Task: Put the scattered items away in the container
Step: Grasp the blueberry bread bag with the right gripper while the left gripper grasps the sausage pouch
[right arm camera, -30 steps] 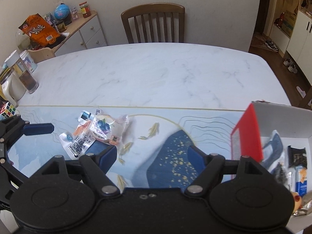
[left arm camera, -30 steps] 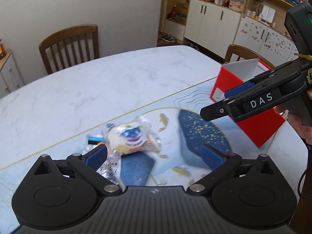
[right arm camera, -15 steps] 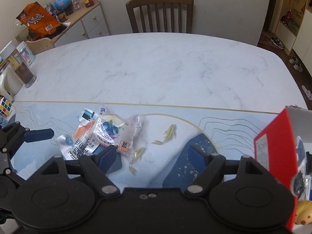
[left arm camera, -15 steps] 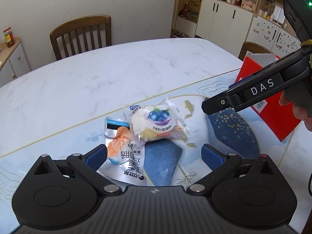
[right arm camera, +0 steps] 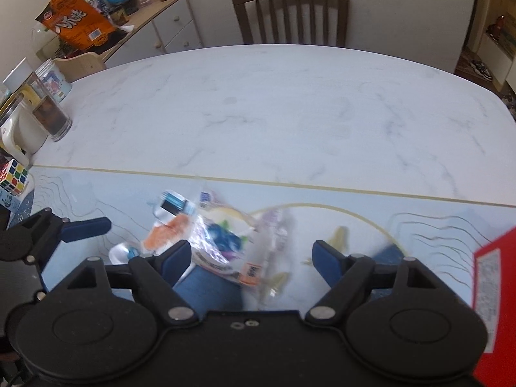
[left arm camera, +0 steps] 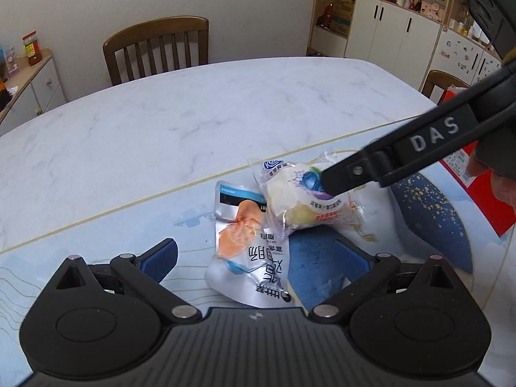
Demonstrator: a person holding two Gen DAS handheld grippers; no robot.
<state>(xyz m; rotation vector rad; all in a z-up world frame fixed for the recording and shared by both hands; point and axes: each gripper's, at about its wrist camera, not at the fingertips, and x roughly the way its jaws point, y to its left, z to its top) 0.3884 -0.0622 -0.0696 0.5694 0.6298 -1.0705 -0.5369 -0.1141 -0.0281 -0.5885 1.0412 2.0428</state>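
Two snack packets lie touching on the blue mat: a silver pouch (left arm camera: 248, 258) with an orange picture, and a clear bun packet (left arm camera: 300, 196) with a blueberry print resting partly on it. My left gripper (left arm camera: 256, 253) is open, and the pouch's near end lies between its fingers. My right gripper (right arm camera: 253, 254) is open low over the bun packet (right arm camera: 222, 242), which is blurred. In the left wrist view one right finger (left arm camera: 351, 174) reaches over the bun packet. The red box (right arm camera: 496, 306) stands at the right edge.
The blue patterned mat (left arm camera: 425, 213) covers the near part of the white marble table (right arm camera: 274, 109). A Rubik's cube (right arm camera: 13, 175), jars (right arm camera: 48, 113) and a white jug stand at the table's left end. A wooden chair (right arm camera: 290, 13) is at the far side.
Both grippers have closed in on the two packets. The right gripper moved left, so the red box slid to the right edge of its view. Its finger now overlaps the bun packet.
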